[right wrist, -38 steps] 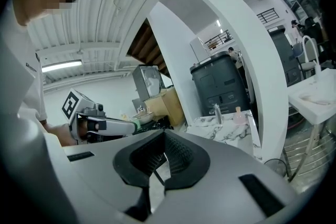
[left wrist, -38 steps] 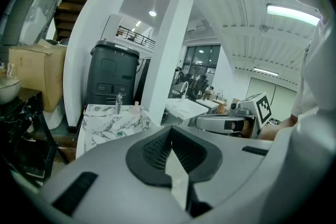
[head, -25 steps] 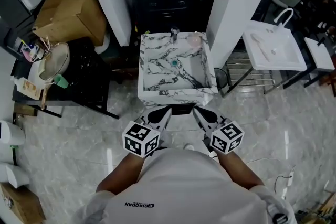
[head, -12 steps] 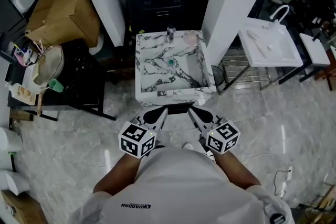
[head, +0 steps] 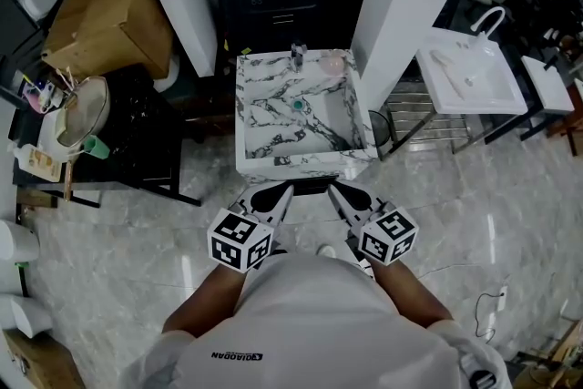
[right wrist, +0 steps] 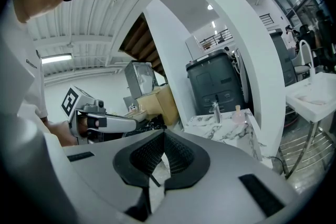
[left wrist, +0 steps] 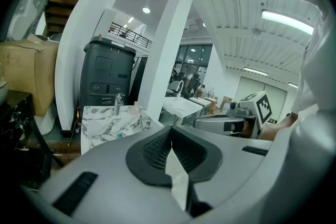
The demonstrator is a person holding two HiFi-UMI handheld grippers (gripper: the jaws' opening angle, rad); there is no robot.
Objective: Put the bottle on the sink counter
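1. The left tool [head: 283, 189] and the right tool [head: 332, 188] are side by side, low and close to the person's body, above the pale floor [head: 127, 260]. They are near each other but do not touch.
2. The left tool is clenched: its dark pads meet at the tips and grasp nothing.
3. The right tool is clenched too, pads together, with nothing in it.
4. Just beyond both tools is a marble sink [head: 305, 165], and both tools point toward it.
5. The bottle [head: 333, 64] is small and pinkish, as far as I can see at this size. It stands upright on the far right corner of the sink's flat edge, just to the right of the faucet [head: 296, 56] and well apart from both tools.
6. At the left is a black desk [head: 150, 137] with a green cup [head: 100, 148] on its left part. A cardboard box [head: 109, 18] is farther behind it.
7. At the far right stands a white washbasin [head: 474, 96].
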